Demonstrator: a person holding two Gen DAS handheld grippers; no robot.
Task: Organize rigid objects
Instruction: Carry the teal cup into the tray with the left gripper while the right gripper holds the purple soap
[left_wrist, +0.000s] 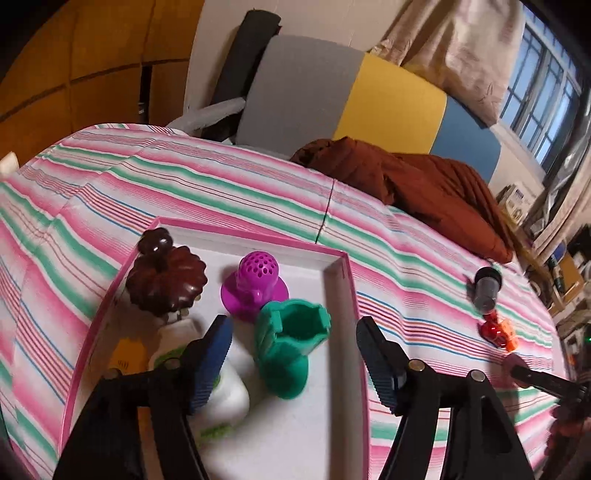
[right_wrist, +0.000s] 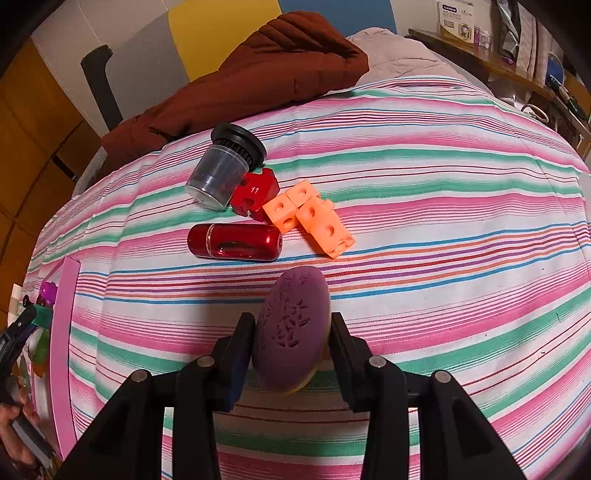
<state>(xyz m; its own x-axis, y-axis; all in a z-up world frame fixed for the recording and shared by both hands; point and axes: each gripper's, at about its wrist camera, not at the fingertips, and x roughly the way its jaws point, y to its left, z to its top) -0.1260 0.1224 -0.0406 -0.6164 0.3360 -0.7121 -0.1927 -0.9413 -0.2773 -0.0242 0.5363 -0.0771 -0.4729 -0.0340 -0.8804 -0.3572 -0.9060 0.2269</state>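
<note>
Purple oval block (right_wrist: 293, 332): you've got it pinched in your right gripper (right_wrist: 291, 341), pads on its two long flanks, embossed face up toward the camera, a yellowish layer showing at its underside. It hangs over the striped bedcover (right_wrist: 443, 206), not yet in the tray.

Handling, my read: looks like moulded soap or dense foam, light, stiff enough, matte so not slippery. Embossing could mark if you squeeze harder. The flank hold at mid-length is the right one; leave it alone.

Left gripper (left_wrist: 293, 354): jaws spread, nothing pinched. The green cup-shaped piece (left_wrist: 291, 347) sits between the fingers, standing in the pink-rimmed tray (left_wrist: 347, 280), with clear gaps to both pads. Looks released. Back straight out so you don't tip it; it's hollow plastic and probably top-light but easy to knock.

Also in the tray, ahead of the left gripper: magenta perforated piece (left_wrist: 255, 284) just beyond the green one, dark brown scalloped piece (left_wrist: 166, 280) forward-left, white bottle (left_wrist: 221, 391) under the left finger.

Still loose on the cover, ahead of your right gripper: red metallic capsule (right_wrist: 234, 242) nearest, glossy and round, so it will roll and slip; take it across the middle of the barrel. Orange linked cubes (right_wrist: 314, 218) forward-right, flat faces, easy. Red notched block (right_wrist: 255, 195) and black-capped clear jar (right_wrist: 225, 170), lying on its side, further out and touching each other.

Tray is off to the left of your right gripper.
</note>
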